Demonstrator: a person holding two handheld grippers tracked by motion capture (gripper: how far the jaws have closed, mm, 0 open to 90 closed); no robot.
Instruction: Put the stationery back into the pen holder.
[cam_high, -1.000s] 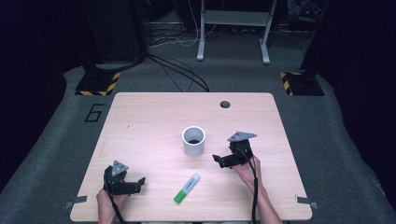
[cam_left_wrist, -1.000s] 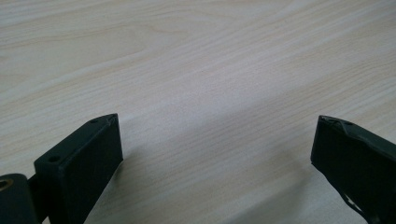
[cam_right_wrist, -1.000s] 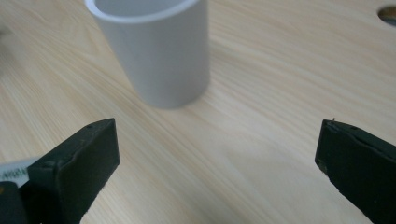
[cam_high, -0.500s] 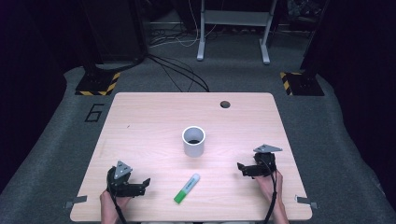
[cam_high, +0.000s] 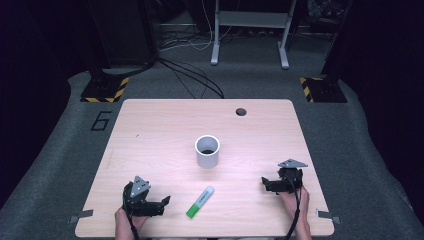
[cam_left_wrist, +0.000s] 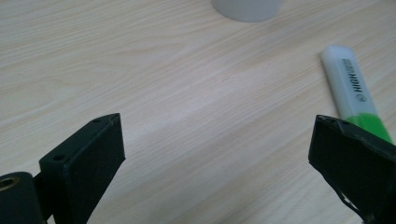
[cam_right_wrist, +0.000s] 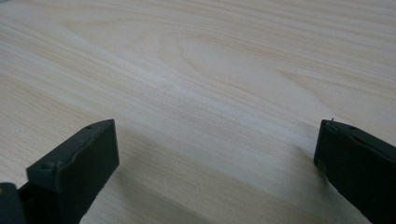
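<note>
**Both tongs spread, marker nearer the left**

High view: left gripper (cam_high: 161, 202) and right gripper (cam_high: 266, 183) rest low on the table (cam_high: 150, 130), jaws apart, empty. Green highlighter (cam_high: 200, 202) lies just right of the left gripper, long axis diagonal, white end toward the white cup (cam_high: 207, 151). Right gripper well apart from it.

Left gripper view: jaws wide; highlighter by the right jaw, print reads "HIGH...", rest hidden.

Right gripper view: jaws wide over bare wood.

Likely left-hand pick.

Light wood table (cam_high: 150, 135) has a dark round hole (cam_high: 241, 111) near its far edge. Grey carpet (cam_high: 60, 150) bears a "6" marking (cam_high: 101, 121). Black cables (cam_high: 195, 80) lie behind.
</note>
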